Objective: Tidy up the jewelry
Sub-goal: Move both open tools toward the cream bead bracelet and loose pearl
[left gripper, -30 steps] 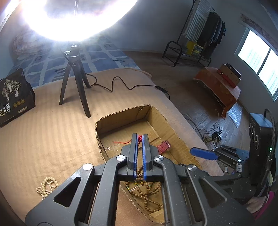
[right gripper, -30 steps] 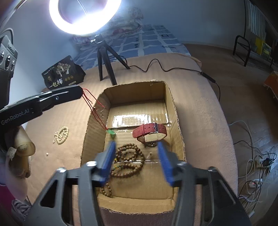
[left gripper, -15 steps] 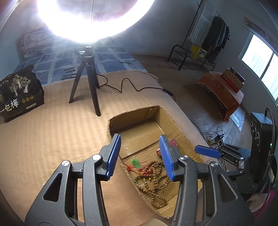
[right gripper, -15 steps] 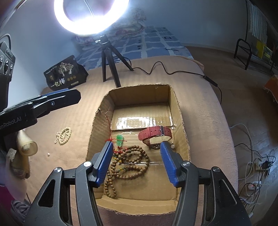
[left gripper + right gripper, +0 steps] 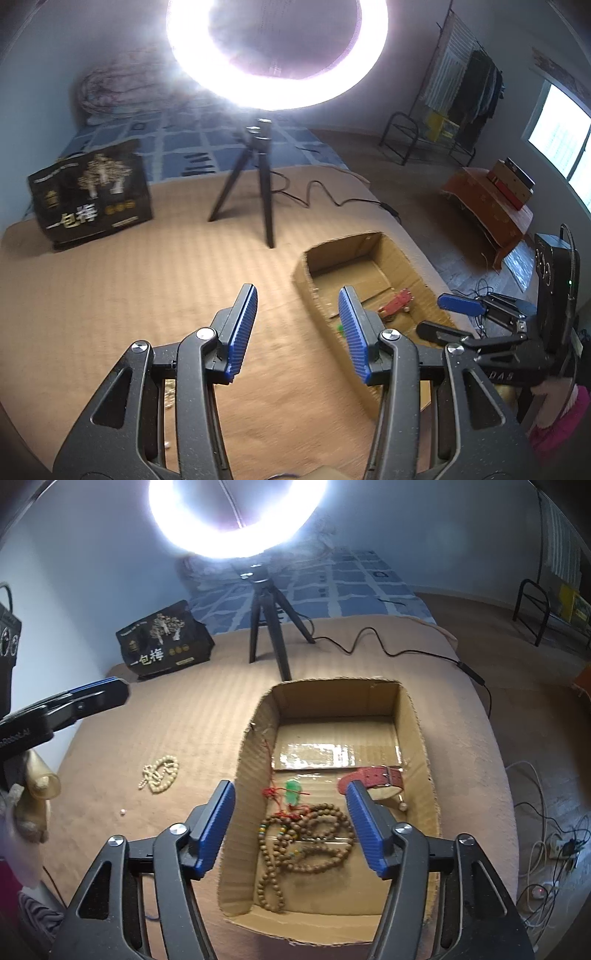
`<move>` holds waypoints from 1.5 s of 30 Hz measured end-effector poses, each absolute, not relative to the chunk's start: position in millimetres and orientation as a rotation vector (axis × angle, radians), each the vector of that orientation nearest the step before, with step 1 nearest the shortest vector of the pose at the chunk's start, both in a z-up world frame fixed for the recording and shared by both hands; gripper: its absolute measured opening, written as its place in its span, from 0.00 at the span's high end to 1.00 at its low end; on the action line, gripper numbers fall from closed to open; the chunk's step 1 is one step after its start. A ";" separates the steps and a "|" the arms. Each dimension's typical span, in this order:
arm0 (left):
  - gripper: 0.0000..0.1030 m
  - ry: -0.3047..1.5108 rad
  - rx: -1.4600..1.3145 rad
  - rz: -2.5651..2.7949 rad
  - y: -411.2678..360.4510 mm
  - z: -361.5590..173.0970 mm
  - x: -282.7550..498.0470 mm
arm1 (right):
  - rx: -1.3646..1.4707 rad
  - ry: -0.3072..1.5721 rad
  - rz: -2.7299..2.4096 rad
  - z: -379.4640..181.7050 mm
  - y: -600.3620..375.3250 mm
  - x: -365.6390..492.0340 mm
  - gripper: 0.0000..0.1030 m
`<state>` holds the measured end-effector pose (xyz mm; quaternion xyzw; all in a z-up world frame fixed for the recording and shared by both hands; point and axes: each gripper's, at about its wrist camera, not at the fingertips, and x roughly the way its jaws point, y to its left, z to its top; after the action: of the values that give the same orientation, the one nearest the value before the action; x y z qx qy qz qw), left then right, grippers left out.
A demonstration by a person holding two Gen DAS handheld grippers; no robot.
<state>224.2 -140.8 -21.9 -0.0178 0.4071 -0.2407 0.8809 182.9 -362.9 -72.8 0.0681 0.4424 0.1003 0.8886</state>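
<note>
An open cardboard box [image 5: 417, 716] on the tan bed cover holds a brown bead necklace [image 5: 314, 834], a green pendant on red cord [image 5: 293, 790] and a red watch [image 5: 373, 777]. My right gripper [image 5: 290, 784] hovers over the box's near left part. Its jaws are opening and nothing is between them. A cream bead bracelet [image 5: 160, 773] lies on the cover left of the box, with one loose bead [image 5: 122, 812] nearby. My left gripper [image 5: 297, 288] is open and empty above the cover, left of the box [image 5: 354, 247]. The cream beads [image 5: 170, 391] peek out under it.
A ring light on a black tripod [image 5: 269, 627] stands behind the box, and its cable [image 5: 388, 650] runs off to the right. A black printed bag [image 5: 162, 642] sits at the back left. The bed's edge drops to the floor on the right.
My left gripper opened, let go of the red cord and moved left away from the box. The green pendant now lies in the box. My right gripper's jaws spread wider.
</note>
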 end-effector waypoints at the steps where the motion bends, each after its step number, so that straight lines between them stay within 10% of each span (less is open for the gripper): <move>1: 0.55 0.844 -0.042 -0.493 -132.5 -20.6 222.3 | 0.143 0.915 0.214 -71.8 -360.3 183.0 0.39; 27: 0.55 0.965 -0.094 -0.352 12.5 -76.8 176.3 | 0.106 0.953 0.373 -85.7 -256.6 202.3 0.39; 41: 0.72 1.123 -0.002 -0.435 -3.9 -139.2 168.6 | 0.170 1.079 0.449 -125.5 -205.1 238.7 0.39; 45: 0.78 1.150 0.018 -0.445 -4.7 -151.3 168.7 | 0.182 1.127 0.441 -142.1 -195.0 248.5 0.56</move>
<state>168.7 -4.7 -151.3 0.0086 0.5393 -0.2088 0.8158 248.5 -195.0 -142.1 0.0854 0.5292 0.2072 0.8184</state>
